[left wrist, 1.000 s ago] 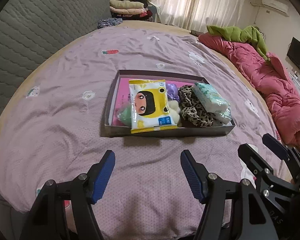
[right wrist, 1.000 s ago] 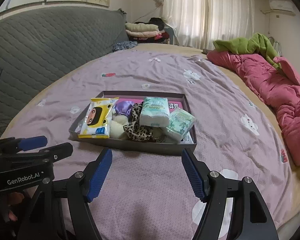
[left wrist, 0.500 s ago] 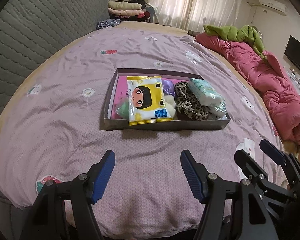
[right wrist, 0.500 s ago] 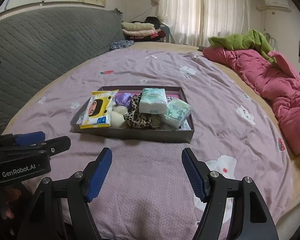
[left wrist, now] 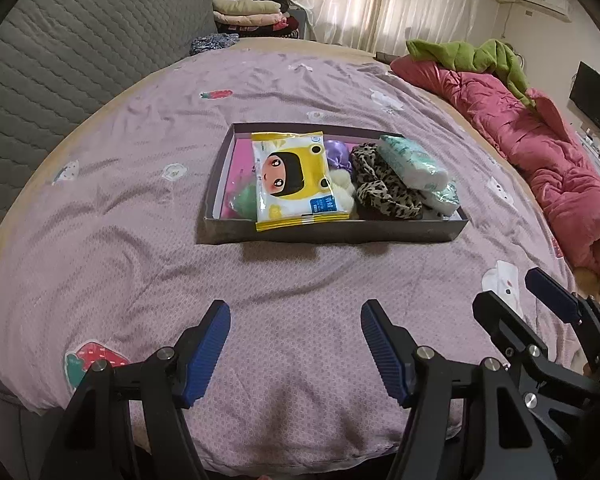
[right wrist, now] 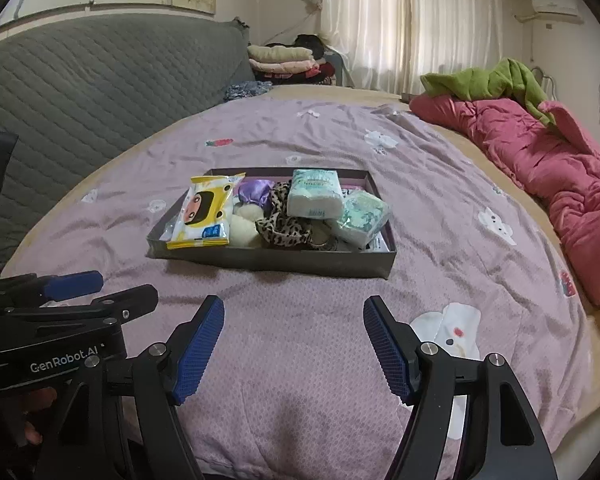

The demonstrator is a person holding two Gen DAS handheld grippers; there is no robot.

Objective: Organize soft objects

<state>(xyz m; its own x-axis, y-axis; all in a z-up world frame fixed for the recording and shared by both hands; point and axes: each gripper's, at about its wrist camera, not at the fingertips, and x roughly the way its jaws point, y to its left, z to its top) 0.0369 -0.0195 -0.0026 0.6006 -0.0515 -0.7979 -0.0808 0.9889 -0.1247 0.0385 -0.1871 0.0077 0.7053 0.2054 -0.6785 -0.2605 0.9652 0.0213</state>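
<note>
A shallow dark box sits mid-bed. It holds a yellow wipes pack, a purple cloth, a leopard scrunchie, cream puffs, a green item and two tissue packs. My left gripper is open and empty above the near bedspread. My right gripper is open and empty too, beside it; it also shows at the right of the left wrist view.
A lilac bedspread covers the bed. A grey quilted headboard stands at the left. A pink duvet with a green garment lies along the right. Folded clothes are stacked at the back.
Both grippers have drawn back from the box toward the near bed edge; the box looks smaller. Both stay open and empty.
</note>
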